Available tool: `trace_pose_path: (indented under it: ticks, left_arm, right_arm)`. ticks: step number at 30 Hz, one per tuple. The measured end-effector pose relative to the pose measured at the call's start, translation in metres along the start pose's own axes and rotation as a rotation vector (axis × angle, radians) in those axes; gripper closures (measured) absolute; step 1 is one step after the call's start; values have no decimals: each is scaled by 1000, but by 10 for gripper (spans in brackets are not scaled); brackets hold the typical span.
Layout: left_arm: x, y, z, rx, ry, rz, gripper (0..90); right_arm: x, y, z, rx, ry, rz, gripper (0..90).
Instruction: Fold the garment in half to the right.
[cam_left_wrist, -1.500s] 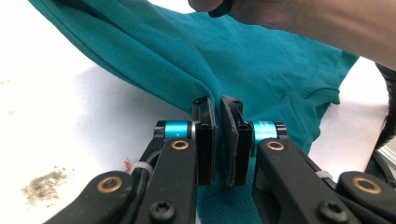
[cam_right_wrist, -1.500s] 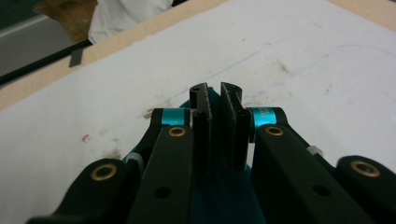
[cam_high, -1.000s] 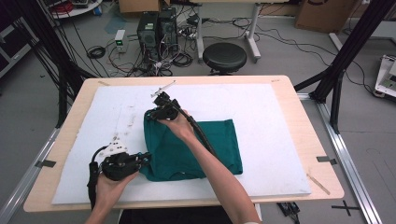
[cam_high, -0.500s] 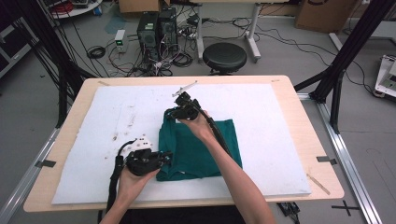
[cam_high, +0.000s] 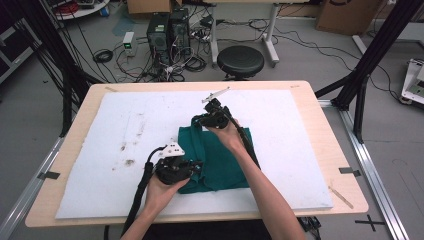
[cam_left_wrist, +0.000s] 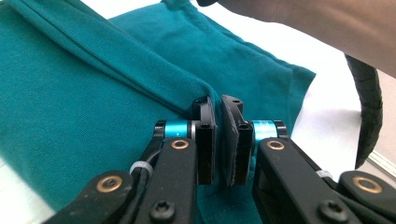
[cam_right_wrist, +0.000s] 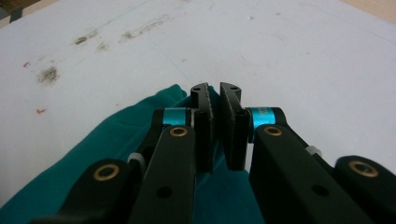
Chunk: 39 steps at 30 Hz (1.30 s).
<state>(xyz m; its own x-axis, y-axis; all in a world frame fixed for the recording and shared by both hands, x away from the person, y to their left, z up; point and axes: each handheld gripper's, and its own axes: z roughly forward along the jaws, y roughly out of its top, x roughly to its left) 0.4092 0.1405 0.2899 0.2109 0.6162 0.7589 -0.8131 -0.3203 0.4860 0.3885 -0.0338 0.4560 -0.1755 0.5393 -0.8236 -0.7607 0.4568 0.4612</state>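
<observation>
Both tools, left (cam_high: 192, 167) and right (cam_high: 200, 120), have carried the pinched teal cloth (cam_high: 220, 160) rightward.

right gripper (cam_right_wrist: 217, 95): clamped on teal cloth (cam_right_wrist: 100, 154) | white mat (cam_right_wrist: 280, 51) beneath

No text, label, brand, number or sign is legible on anything in these views at this moment.

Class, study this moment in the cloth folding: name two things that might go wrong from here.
1. Both the left gripper and the right gripper pinch only a thin edge of the teal cloth; either edge might slip free mid-fold.
2. The cloth lies bunched in ridges, so creases may get folded in.
</observation>
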Motion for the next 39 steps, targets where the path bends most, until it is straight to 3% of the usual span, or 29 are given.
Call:
trace_pose_path:
  ticks: [17,24,39]
  left_arm:
    - [-28,19,49,41,-14,55,839]
    - [-41,26,67,63,11,92,839]
    - [-59,38,101,88,19,108,839]
  right_arm:
    - [-30,-30,-40,-9,-63,59,852]
    - [-40,-41,-48,13,-106,63,853]
    - [-58,-58,-66,20,-156,105,851]
